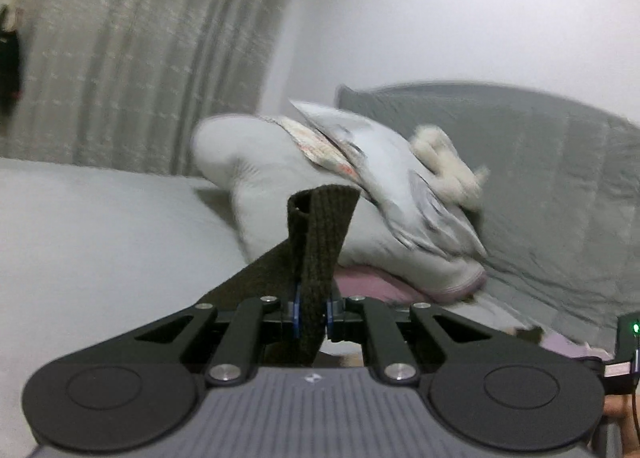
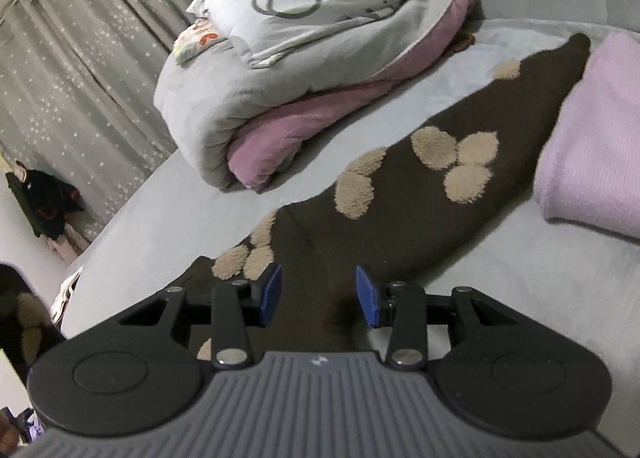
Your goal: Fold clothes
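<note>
A dark brown knitted garment (image 2: pixel 420 194) with beige fuzzy spots lies stretched across the grey bed sheet (image 2: pixel 168 214). My right gripper (image 2: pixel 318 294) hovers just above its near end, open, with brown fabric showing between the blue pads (image 2: pixel 272 290). In the left wrist view my left gripper (image 1: pixel 312 314) is shut on a ribbed edge of the same brown garment (image 1: pixel 320 234), which sticks up between the fingers and is lifted off the bed. A folded lilac knit (image 2: pixel 592 130) sits to the right of the brown garment.
A rolled grey and mauve duvet (image 2: pixel 280 98) with a printed pillow (image 2: pixel 312 6) and a plush toy (image 1: pixel 448 162) on top lies at the bed's head. Starred grey curtains (image 2: pixel 80 70) hang behind. A dark bundle (image 2: pixel 44 198) sits on the floor left.
</note>
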{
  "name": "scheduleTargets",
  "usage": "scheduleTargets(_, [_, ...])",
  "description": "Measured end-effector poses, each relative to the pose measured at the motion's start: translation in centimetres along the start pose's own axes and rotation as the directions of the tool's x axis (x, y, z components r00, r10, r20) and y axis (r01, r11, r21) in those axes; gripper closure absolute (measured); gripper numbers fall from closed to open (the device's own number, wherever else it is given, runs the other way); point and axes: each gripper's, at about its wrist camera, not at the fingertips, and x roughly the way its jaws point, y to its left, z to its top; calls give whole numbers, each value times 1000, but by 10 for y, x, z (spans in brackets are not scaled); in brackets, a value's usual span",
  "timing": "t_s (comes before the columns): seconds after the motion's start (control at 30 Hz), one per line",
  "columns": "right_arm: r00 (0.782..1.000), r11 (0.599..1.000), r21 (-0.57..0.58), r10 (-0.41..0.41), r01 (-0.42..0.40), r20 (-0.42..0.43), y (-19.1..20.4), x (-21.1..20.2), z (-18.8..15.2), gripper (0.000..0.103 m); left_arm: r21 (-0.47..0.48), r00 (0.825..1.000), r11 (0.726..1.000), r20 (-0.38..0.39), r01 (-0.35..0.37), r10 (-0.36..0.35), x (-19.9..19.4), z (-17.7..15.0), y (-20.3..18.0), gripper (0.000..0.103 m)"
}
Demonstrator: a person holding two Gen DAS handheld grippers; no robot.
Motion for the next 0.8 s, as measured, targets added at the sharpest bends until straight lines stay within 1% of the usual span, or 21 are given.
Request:
scheduleTargets(0.1, [1000, 1000, 10, 7, -7, -2, -3, 1, 0, 59, 8, 998, 1000, -54, 30, -29, 28, -14, -20, 92])
scheduleTargets(0.2, [1000, 1000, 9, 9, -9, -1, -3, 1, 0, 59, 15, 992, 998, -108, 60, -58, 56, -27, -40, 92])
scheduleTargets(0.27, [1000, 1000, 9, 10, -10, 0, -4, 1, 1, 59, 30, 985, 993, -133, 116, -111, 59, -36, -39, 92])
scheduleTargets(0.33, [1000, 1000, 9, 11, -11, 1, -4, 1, 1, 59, 35, 969, 975, -130, 218, -212, 55, -43, -41, 91])
scheduleTargets(0.4, [1000, 1000, 10, 11, -11, 5, -5, 0, 2, 59, 49, 955, 960, -124, 277, -270, 51, -46, -46, 90])
scheduleTargets(0.43, [1000, 1000, 10, 11, -11, 7, -5, 0, 2, 59, 47, 950, 955, -126, 292, -285, 53, -46, -49, 88])
scheduleTargets(0.57, [1000, 1000, 4, 8, -8, 2, -5, 1, 1, 59, 38, 949, 962, -175, 272, -261, 60, -54, -54, 85])
scheduleTargets(0.63, [1000, 1000, 0, 8, -8, 0, -4, 2, 0, 59, 41, 943, 961, -208, 272, -258, 65, -61, -55, 84])
scheduleTargets(0.7, [1000, 1000, 0, 9, -9, 4, -4, 2, 1, 59, -5, 929, 958, -240, 287, -280, 74, -72, -55, 84])
scheduleTargets(0.8, [1000, 1000, -15, 11, -11, 3, -2, 2, 0, 59, -53, 919, 948, -236, 313, -316, 76, -81, -57, 84])
